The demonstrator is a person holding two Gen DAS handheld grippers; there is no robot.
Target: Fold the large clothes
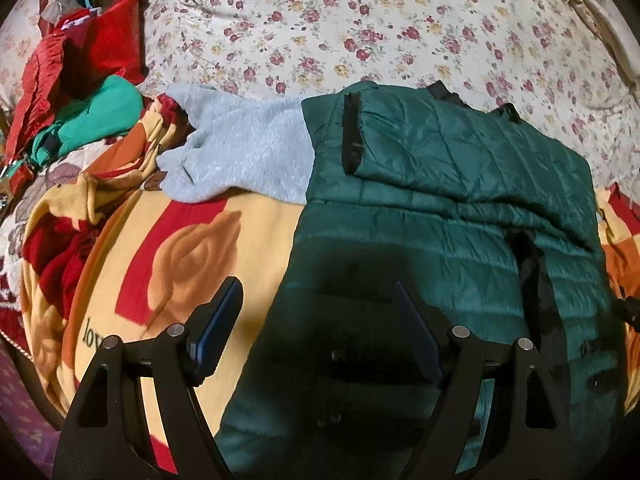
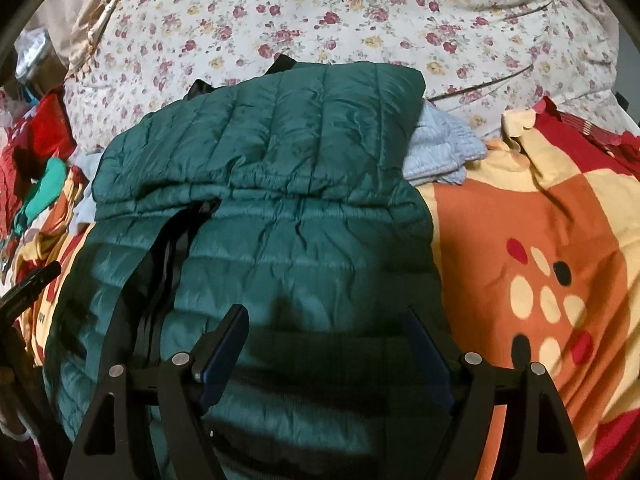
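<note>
A dark green quilted jacket (image 1: 460, 184) (image 2: 288, 216) lies on the bed, its upper part folded down over the lower part. A black zip strip (image 2: 176, 240) runs down its front. My left gripper (image 1: 316, 284) hangs open above the jacket's near left edge with nothing between its fingers. My right gripper (image 2: 326, 312) is open too, over the jacket's near right part, and it grips nothing. A grey fleece garment (image 1: 240, 148) sticks out from under the jacket's left side, and a pale grey-blue piece (image 2: 444, 148) shows at the right.
A yellow, orange and red blanket (image 1: 192, 248) (image 2: 540, 240) covers the near bed, with a floral sheet (image 1: 360, 32) behind it. Red and bright green clothes (image 1: 92, 80) are heaped at the far left. The other gripper's tip shows at each frame's edge (image 2: 32, 280) (image 1: 630, 308).
</note>
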